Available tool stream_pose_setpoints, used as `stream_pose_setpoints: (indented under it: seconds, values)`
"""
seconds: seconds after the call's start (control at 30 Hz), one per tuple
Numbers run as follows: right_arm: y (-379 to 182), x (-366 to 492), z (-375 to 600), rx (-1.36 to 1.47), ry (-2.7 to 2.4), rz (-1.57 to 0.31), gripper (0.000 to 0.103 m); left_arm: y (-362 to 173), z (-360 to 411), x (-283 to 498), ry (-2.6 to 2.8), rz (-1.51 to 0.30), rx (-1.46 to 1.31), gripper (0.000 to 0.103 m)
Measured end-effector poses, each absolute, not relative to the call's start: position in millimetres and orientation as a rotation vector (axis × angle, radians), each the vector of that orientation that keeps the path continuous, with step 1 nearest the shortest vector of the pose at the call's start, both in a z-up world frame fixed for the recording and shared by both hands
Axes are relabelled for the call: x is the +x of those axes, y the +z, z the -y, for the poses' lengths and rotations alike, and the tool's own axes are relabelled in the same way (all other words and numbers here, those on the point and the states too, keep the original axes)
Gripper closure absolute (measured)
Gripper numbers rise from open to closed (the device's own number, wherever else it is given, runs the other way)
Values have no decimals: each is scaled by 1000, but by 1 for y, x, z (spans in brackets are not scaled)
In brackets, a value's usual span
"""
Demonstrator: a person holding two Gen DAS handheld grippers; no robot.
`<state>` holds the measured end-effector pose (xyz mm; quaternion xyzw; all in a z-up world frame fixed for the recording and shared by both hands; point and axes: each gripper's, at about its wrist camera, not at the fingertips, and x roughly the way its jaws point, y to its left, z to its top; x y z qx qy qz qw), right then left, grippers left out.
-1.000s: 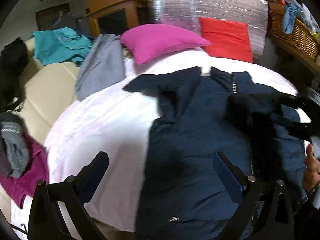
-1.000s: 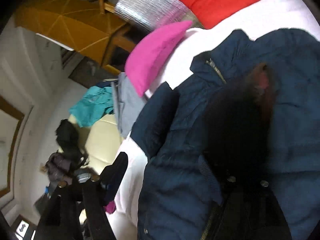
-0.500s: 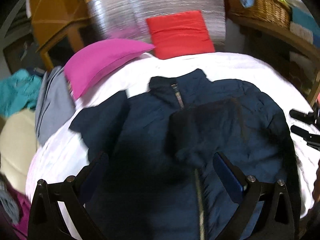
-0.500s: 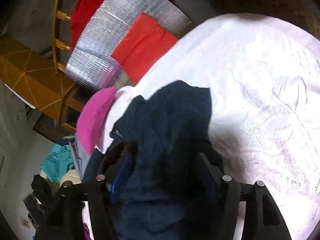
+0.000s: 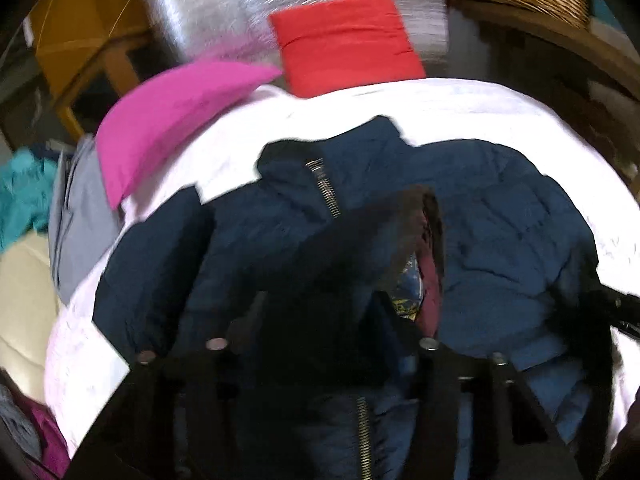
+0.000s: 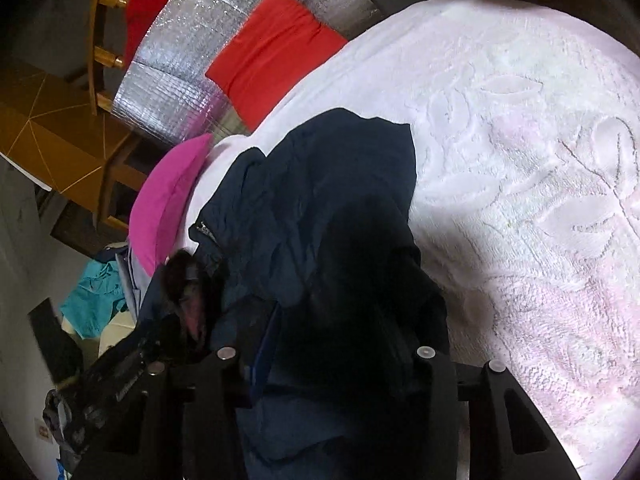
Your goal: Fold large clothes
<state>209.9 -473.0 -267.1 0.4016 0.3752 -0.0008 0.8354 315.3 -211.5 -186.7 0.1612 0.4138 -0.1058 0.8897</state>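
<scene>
A navy puffer jacket [image 5: 500, 240] lies front-up on the white bedspread [image 6: 540, 160], its zip [image 5: 326, 188] running up to the collar. It looks bulky, soft and springy, with a slick shell. Both the left gripper [image 5: 320, 320] and the right gripper [image 6: 324, 320] are closing with dark padding bunched between the jaws; whether either has clamped yet, I cannot tell. Seams or hem would likely hold better than loose padding.

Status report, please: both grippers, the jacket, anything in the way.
Left gripper, right gripper: closing, fabric between. Navy padded zip jacket on white bedspread. Nothing in the way.
</scene>
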Motion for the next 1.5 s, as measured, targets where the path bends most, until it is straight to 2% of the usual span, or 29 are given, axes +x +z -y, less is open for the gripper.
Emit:
stream_pose_setpoints:
  seconds: [0.2, 0.27, 0.33, 0.4, 0.5, 0.67, 0.77, 0.9, 1.2, 1.33, 1.37, 1.43, 1.47, 1.5]
  values:
    - [-266, 207, 470, 830, -15, -802, 54, -151, 148, 312, -169, -788, 329, 55]
    - [-262, 210, 467, 814, -22, -812, 54, -140, 127, 309, -166, -771, 332, 51]
    - [-257, 210, 466, 801, -34, -816, 53, -129, 99, 308, -146, -748, 320, 33]
    - [-250, 210, 463, 790, -39, -812, 50, -121, 69, 311, -118, -737, 284, 25]
    - [-232, 209, 453, 767, -24, -766, 33, -116, 22, 326, -95, -763, 184, 22]
    - [-204, 228, 401, 660, 72, -742, 31, -133, -46, 356, -86, -867, -54, 21]
    - [-203, 246, 363, 618, 154, -761, 31, -154, -70, 375, -103, -926, -180, 21]
    - [-216, 273, 316, 572, 243, -812, 51, -182, -85, 398, -157, -995, -382, 21]
    - [-243, 318, 258, 535, 332, -873, 55, -220, -96, 459, -222, -1060, -708, 21]
    - [-253, 328, 240, 499, 356, -913, 55, -232, -91, 478, -210, -1070, -740, 24]
    - [-257, 329, 238, 495, 358, -925, 55, -234, -89, 481, -216, -1067, -746, 29]
    - [-264, 331, 235, 484, 356, -941, 55, -239, -88, 489, -217, -1075, -769, 55]
    - [-265, 331, 234, 478, 354, -942, 55, -241, -89, 492, -203, -1079, -782, 61]
    - [-266, 331, 233, 471, 352, -942, 55, -242, -91, 493, -198, -1077, -790, 70]
